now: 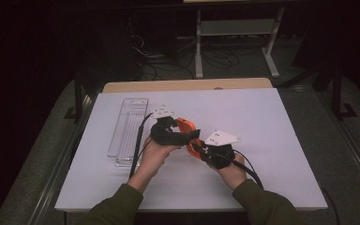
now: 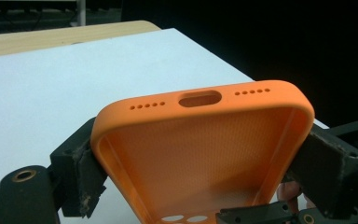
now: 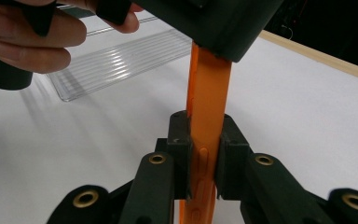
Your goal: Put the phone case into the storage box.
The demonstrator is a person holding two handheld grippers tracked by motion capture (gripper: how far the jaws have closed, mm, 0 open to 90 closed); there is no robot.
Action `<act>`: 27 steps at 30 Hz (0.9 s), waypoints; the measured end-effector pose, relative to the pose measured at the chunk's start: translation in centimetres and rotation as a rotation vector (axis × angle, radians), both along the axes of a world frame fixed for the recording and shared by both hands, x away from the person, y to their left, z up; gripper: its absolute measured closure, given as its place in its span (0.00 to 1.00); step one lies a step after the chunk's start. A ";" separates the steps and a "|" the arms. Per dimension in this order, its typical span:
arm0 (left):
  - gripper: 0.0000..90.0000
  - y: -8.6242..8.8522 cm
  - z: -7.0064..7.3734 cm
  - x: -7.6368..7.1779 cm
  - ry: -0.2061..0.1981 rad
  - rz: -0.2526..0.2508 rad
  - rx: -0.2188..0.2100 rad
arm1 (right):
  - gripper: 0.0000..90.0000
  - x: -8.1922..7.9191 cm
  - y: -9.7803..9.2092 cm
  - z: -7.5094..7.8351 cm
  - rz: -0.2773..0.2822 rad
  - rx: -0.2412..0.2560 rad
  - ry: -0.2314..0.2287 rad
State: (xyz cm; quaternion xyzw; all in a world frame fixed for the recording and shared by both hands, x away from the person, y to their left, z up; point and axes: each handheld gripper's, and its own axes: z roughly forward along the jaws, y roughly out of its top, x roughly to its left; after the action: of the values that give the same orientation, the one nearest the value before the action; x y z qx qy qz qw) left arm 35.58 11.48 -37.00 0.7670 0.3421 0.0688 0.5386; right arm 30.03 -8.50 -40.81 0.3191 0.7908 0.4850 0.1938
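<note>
An orange phone case (image 1: 186,127) is held in the air above the middle of the white table, gripped from both ends. My left gripper (image 1: 171,133) is shut on the orange phone case (image 2: 200,149) across its width, its pads (image 2: 86,179) pressing on the two long sides; the case's inside faces the camera, with the port slot at the far end. My right gripper (image 1: 198,147) is shut on the orange phone case (image 3: 206,121) edge-on, pinching its thin side wall between both pads (image 3: 182,154). The left gripper's body hangs over the top of that view.
A clear ribbed plastic tray (image 1: 128,129) lies on the left part of the white table (image 1: 262,122), also seen as a clear tray (image 3: 116,60) behind the hand. A wooden edge (image 1: 187,85) runs along the table's far side. Shelving legs and cables stand beyond.
</note>
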 end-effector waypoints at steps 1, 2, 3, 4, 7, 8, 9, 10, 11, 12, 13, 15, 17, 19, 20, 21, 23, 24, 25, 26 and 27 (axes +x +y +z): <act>0.16 0.0 0.0 0.0 -0.008 0.000 -0.001 | 0.85 0.0 0.0 0.0 -0.001 -0.001 -0.001; 0.16 0.0 0.0 0.0 -0.012 -0.001 0.001 | 0.85 0.0 0.0 0.0 0.000 -0.001 -0.004; 0.16 0.0 0.0 0.0 -0.011 -0.001 -0.003 | 0.84 0.0 0.0 0.0 0.000 0.000 -0.004; 0.16 0.0 0.0 0.0 -0.012 -0.004 -0.002 | 0.84 0.0 0.0 0.1 -0.001 0.000 -0.001; 0.17 -0.1 0.1 -0.1 -0.019 -0.004 0.007 | 0.80 0.0 -0.1 0.1 0.002 0.004 0.000; 0.17 -0.2 0.0 -0.1 -0.017 -0.008 0.006 | 0.79 0.1 -0.1 0.1 0.001 0.007 0.001; 0.17 -0.3 0.0 -0.2 -0.005 0.002 -0.003 | 0.76 0.1 -0.2 0.1 0.005 0.007 0.000; 0.17 -0.3 0.0 -0.2 -0.007 0.001 -0.001 | 0.74 0.1 -0.2 0.1 0.003 0.006 -0.001; 0.17 -0.2 0.0 -0.2 -0.018 -0.002 0.007 | 0.71 0.1 -0.3 0.2 0.004 0.008 0.004; 0.17 -0.2 0.0 -0.2 -0.010 0.002 0.003 | 0.67 0.2 -0.3 0.2 0.003 0.015 0.008; 0.17 -0.2 0.0 -0.2 -0.015 0.000 0.007 | 0.63 0.2 -0.4 0.2 -0.004 0.019 0.009; 0.17 -0.1 0.1 -0.2 -0.017 0.003 0.007 | 0.58 0.3 -0.5 0.3 -0.005 0.025 0.008; 0.17 0.0 0.1 -0.1 -0.028 -0.001 0.010 | 0.54 0.4 -0.7 0.4 0.003 0.034 0.008; 0.17 0.0 0.1 -0.1 -0.025 -0.001 0.009 | 0.48 0.4 -0.9 0.5 0.014 0.033 0.020; 0.17 0.0 0.1 -0.1 -0.026 -0.002 0.010 | 0.46 0.4 -1.0 0.5 0.018 0.031 0.022; 0.17 0.0 0.1 -0.2 -0.021 0.002 0.006 | 0.43 0.4 -1.1 0.5 0.026 0.031 0.023; 0.17 0.1 0.2 -0.1 -0.026 0.002 0.011 | 0.40 0.4 -1.2 0.6 0.029 0.023 0.029; 0.17 0.1 0.2 -0.1 -0.023 0.010 0.003 | 0.38 0.4 -1.3 0.6 0.029 0.020 0.024; 0.17 0.1 0.2 -0.1 -0.024 0.010 -0.001 | 0.36 0.4 -1.4 0.6 0.034 0.022 0.027; 0.17 0.2 0.2 -0.1 -0.023 0.010 0.000 | 0.34 0.5 -1.4 0.6 0.039 0.018 0.017; 0.17 0.2 0.2 -0.1 -0.014 0.012 0.001 | 0.32 0.6 -1.5 0.6 0.041 0.015 0.017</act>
State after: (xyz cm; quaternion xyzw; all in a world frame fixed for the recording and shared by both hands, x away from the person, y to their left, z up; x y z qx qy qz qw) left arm 35.44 11.68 -36.77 0.7645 0.3431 0.0775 0.5403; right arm 30.59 -10.01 -40.17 0.3082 0.7951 0.4923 0.1746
